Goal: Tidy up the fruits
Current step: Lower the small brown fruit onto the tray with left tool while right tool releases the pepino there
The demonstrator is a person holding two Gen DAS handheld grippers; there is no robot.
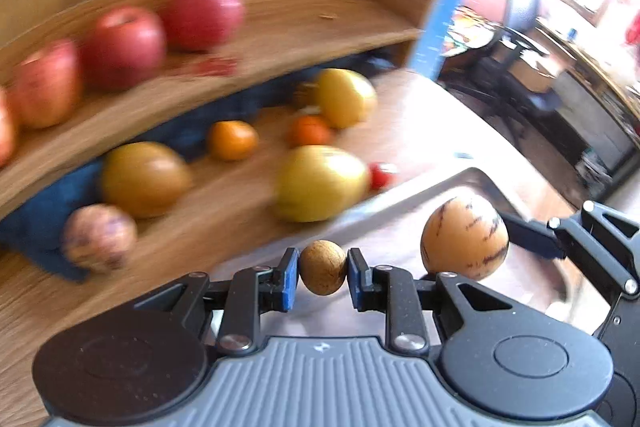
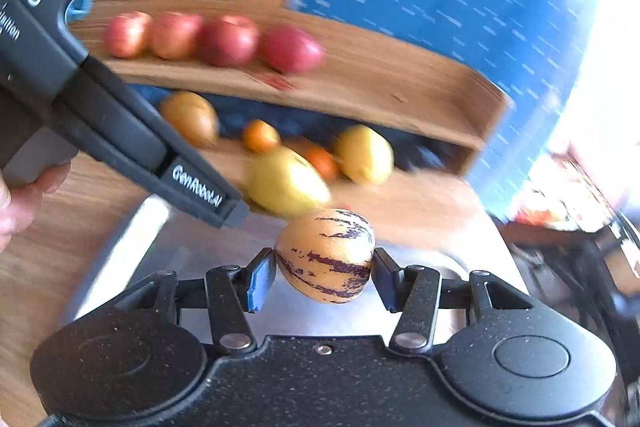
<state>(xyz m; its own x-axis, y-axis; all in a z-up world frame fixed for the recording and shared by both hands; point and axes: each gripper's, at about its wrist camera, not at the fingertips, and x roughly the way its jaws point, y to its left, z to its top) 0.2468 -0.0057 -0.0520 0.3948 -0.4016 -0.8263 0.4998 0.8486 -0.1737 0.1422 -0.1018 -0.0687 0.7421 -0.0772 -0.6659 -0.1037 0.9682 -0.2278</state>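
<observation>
Gripping a small brown fruit (image 1: 322,267) above the metal tray (image 1: 472,183), the left gripper (image 1: 322,277) clamps tight; the right gripper (image 2: 324,269) squeezes a purple-striped fruit (image 2: 326,255) alongside, red apples (image 2: 228,41) lining the wooden shelf (image 2: 400,87) beyond.

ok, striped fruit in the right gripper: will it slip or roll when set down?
The striped fruit looks smooth and rounded, pinched only at its sides by the right gripper, so it may twist. Egg-shaped, it would probably roll on the metal tray.

Apples (image 2: 216,39) on shelf (image 2: 380,83); other fruits (image 2: 288,183) seemingly on table (image 2: 400,203) beneath.
</observation>
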